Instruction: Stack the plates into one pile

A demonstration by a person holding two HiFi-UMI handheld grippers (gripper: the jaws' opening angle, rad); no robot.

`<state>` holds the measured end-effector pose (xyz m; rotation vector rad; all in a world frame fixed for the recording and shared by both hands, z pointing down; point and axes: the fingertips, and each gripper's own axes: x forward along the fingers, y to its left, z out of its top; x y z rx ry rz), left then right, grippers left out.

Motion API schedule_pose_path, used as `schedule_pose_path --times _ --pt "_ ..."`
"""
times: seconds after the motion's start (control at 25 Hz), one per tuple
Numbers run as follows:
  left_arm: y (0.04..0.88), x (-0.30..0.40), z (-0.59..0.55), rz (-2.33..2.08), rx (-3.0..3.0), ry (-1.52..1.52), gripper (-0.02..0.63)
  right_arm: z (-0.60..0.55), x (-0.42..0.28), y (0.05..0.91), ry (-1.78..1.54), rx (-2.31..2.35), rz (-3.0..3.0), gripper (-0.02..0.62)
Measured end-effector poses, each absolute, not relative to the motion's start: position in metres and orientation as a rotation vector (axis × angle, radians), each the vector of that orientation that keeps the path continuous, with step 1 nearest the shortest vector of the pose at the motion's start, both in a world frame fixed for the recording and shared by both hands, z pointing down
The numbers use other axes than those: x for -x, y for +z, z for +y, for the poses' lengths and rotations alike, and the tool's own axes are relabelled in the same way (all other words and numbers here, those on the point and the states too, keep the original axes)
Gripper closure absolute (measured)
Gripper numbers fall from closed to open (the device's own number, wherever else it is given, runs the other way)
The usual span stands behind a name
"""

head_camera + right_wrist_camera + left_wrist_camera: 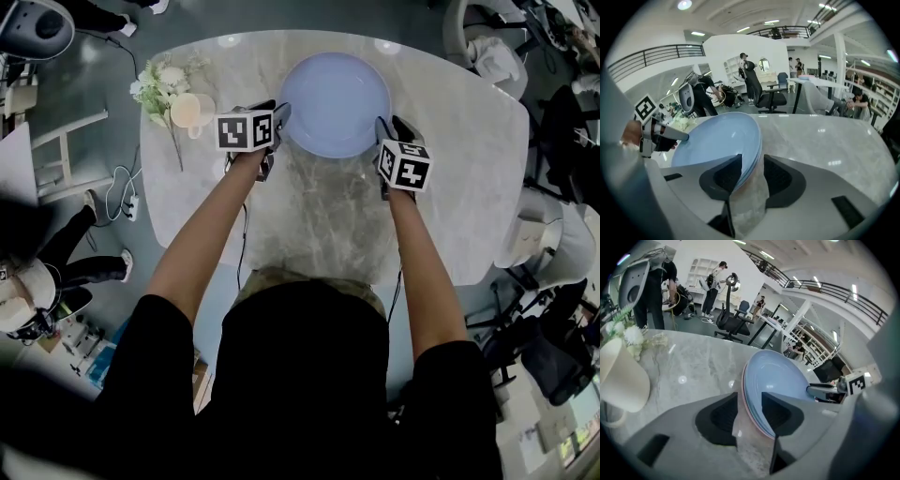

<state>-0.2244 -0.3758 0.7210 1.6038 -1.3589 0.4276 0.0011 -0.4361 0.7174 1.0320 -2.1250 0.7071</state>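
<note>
A pile of plates sits on the far middle of the marble table (328, 220), with a light blue plate (334, 101) on top. In the left gripper view a pink rim (743, 387) shows under the blue plate (780, 376). My left gripper (278, 118) is at the pile's left rim. Its jaws (750, 411) straddle the rim with a gap beside it, so it is open. My right gripper (384, 131) is at the right rim. There too the blue plate (717, 138) passes between the parted jaws (752, 171) and is not pinched.
A cream mug (187, 111) and a bunch of white flowers (159, 84) stand on the table left of the left gripper; the mug (621, 380) looms close in the left gripper view. Chairs and people surround the table.
</note>
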Motion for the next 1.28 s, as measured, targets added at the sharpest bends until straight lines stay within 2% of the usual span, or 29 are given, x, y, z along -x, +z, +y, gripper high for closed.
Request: schedule_pose_path --times 0.04,0.16,0.44,0.6,0.68,1.0,1.28 --pt "0.720 0.225 -0.370 -1.366 -1.596 0.392 0.429 -0.433 -0.003 0.714 0.650 -1.029 -2.124 0.475" --pt "0.711 0.229 -0.353 -1.387 -1.598 0.276 0.425 -0.420 -0.007 0.705 0.582 -1.012 -2.142 0.468" --pt "0.662 0.220 -0.290 -1.457 -1.686 0.144 0.426 -0.362 -0.017 0.668 0.825 -1.035 -2.235 0.468" --pt "0.606 0.207 -0.235 -1.547 -1.795 0.070 0.546 -0.299 0.009 0.611 0.766 -0.894 -2.347 0.479" --pt "0.586 0.193 -0.196 -1.535 -1.827 0.038 0.581 -0.265 0.013 0.582 0.769 -0.893 -2.397 0.556" --pt "0.530 0.139 -0.065 -1.524 -1.947 -0.037 0.591 -0.134 0.000 0.517 0.600 -0.904 -2.478 0.580" --pt "0.494 0.103 -0.009 -1.547 -2.115 0.014 0.591 -0.069 -0.036 0.486 0.425 -0.897 -2.552 0.581"
